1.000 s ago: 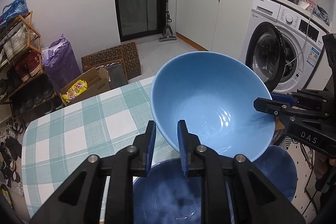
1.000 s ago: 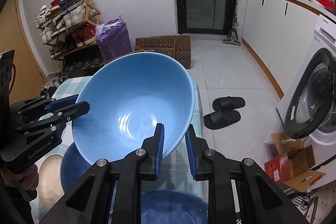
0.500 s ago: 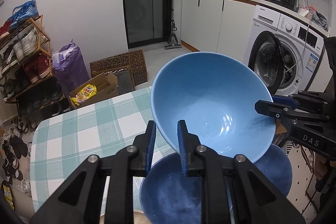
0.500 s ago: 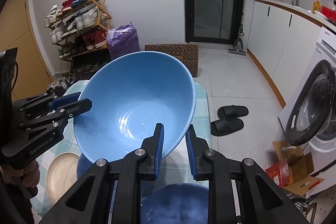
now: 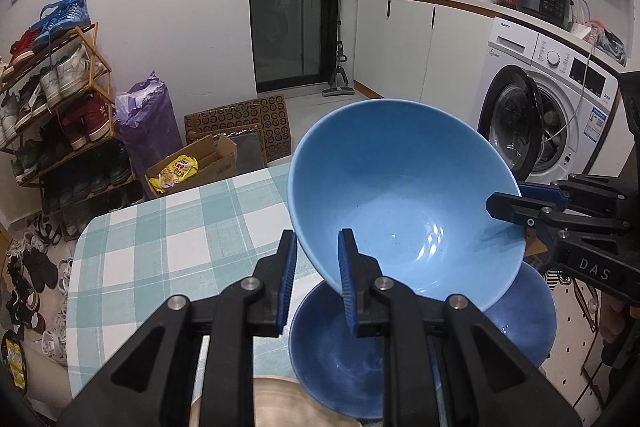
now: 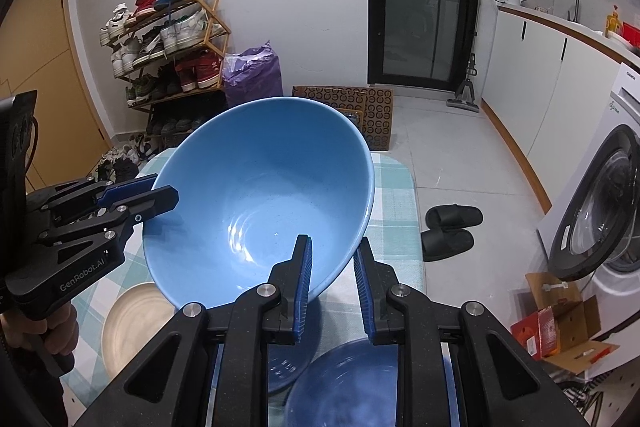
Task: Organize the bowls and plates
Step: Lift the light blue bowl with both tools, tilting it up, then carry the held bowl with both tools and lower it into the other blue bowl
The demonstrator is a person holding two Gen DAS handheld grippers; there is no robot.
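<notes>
Bowl count on show: one large light-blue bowl (image 5: 404, 203) in the air, two darker blue bowls (image 5: 340, 339) under it on the teal-and-white checked tablecloth (image 5: 192, 227), plus one beige round plate (image 6: 132, 319). Two grippers, both clamped on the light-blue bowl's rim from opposite sides. Left gripper (image 5: 316, 279), seen from its own camera, pinches the rim at about 7 o'clock of the bowl, blue pads pressed either side of the wall, barely apart. Right gripper (image 6: 332, 283), in its own view, pinches the rim at about 5 o'clock, same tight squeeze. Each gripper also shows in the other's view: right one at 3 o'clock in the left view, left one at 9 o'clock in the right view with a hand (image 6: 48, 331) on its handle. Light-blue bowl is tilted, lifted clear of the table, hollow facing the cameras. Second dark bowl (image 5: 528, 315) sits at 4 o'clock of the held one in the left view. Beige plate lies at 7 o'clock of the held bowl in the right view. One pair of black slippers (image 6: 450, 231) on the floor at 3 o'clock.
</notes>
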